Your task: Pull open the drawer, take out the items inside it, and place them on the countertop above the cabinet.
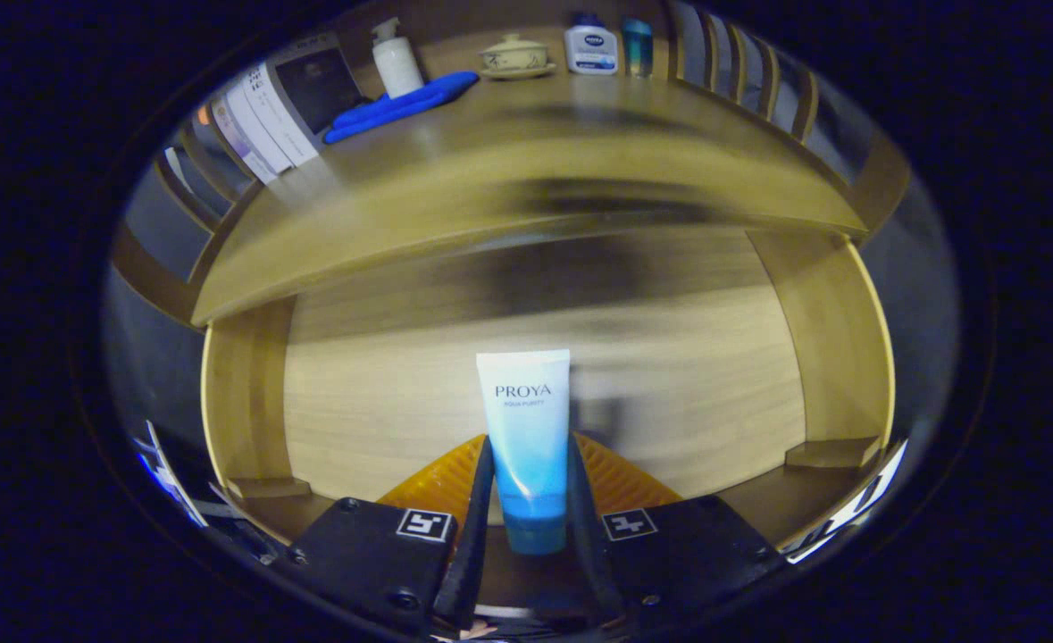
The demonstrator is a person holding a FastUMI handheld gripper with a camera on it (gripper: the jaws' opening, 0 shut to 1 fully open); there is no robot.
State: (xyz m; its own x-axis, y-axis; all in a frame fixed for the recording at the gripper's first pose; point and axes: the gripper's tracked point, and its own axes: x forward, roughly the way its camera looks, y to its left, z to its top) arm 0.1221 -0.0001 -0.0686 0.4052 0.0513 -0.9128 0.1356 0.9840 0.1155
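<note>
A white-to-blue cosmetic tube (527, 442) stands between my two fingers, cap end down, and my gripper (530, 473) is shut on it. The tube hangs over the open wooden drawer (249, 402), whose pale floor lies beyond and below it. Past the drawer's far wall runs the wooden countertop (508, 179) of the cabinet. The scene behind the tube is smeared by motion.
On the countertop's far side stand a white pump bottle (396, 58), a blue cloth (401, 105), a lidded ceramic cup on a saucer (515, 55), a white-and-blue bottle (591, 46) and a teal bottle (638, 46). Several books (267, 112) lean at the far left. Slatted rails flank the counter.
</note>
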